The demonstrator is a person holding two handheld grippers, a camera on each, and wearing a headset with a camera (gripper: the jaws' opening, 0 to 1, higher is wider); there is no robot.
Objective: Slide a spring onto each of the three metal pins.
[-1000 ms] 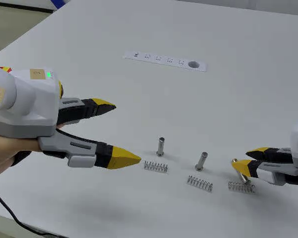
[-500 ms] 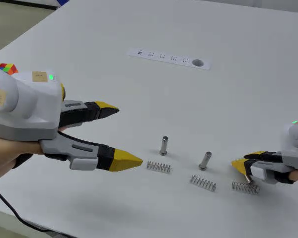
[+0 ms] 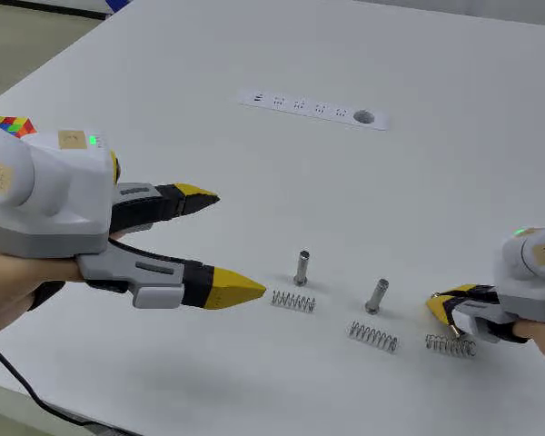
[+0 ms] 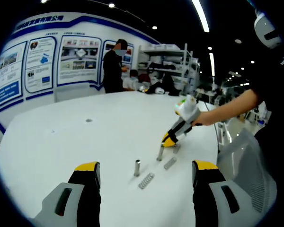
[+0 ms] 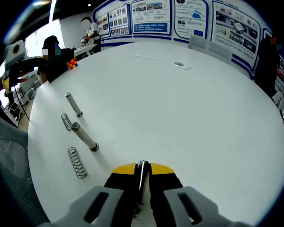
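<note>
Your right hand-held gripper (image 5: 143,166) is clenched on one pin (image 5: 142,176). Your left hand-held gripper (image 3: 240,243) is released, lower jaw near a spring (image 3: 293,301).

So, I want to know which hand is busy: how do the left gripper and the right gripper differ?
The left gripper is open, jaws wide apart, holding nothing; the right gripper is shut on a thin metal pin. The left gripper is near the leftmost silver coil spring, the right gripper near the rightmost silver coil spring. Both have yellow tips, black jaws and white bodies.
</note>
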